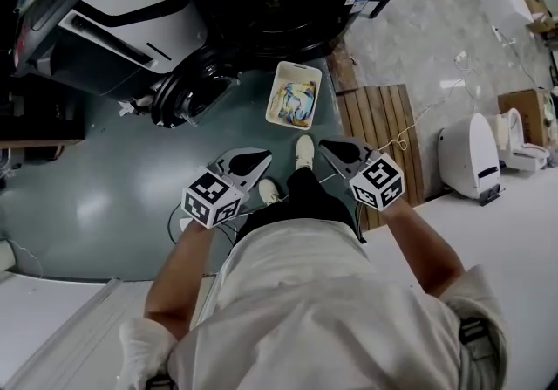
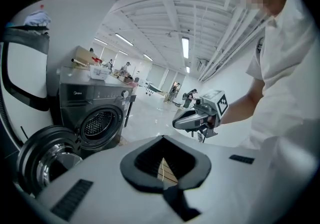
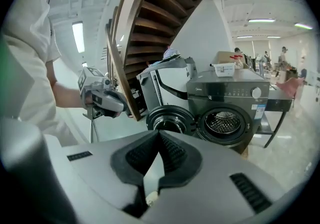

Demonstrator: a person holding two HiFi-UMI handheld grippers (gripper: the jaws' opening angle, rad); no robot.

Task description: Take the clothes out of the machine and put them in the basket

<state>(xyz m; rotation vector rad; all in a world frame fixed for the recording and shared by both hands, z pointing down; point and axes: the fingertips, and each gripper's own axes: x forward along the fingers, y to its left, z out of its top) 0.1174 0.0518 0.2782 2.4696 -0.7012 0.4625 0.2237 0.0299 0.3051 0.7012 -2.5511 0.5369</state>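
Seemingly the job is nearly done: the clothes lie in the basket on the floor just before the machine, whose open drum looks empty; left gripper and right gripper are both closed on nothing

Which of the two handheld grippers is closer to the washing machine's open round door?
Left. In the head view the left gripper hangs just below and to the right of the open door. The right gripper is much farther off to the right.
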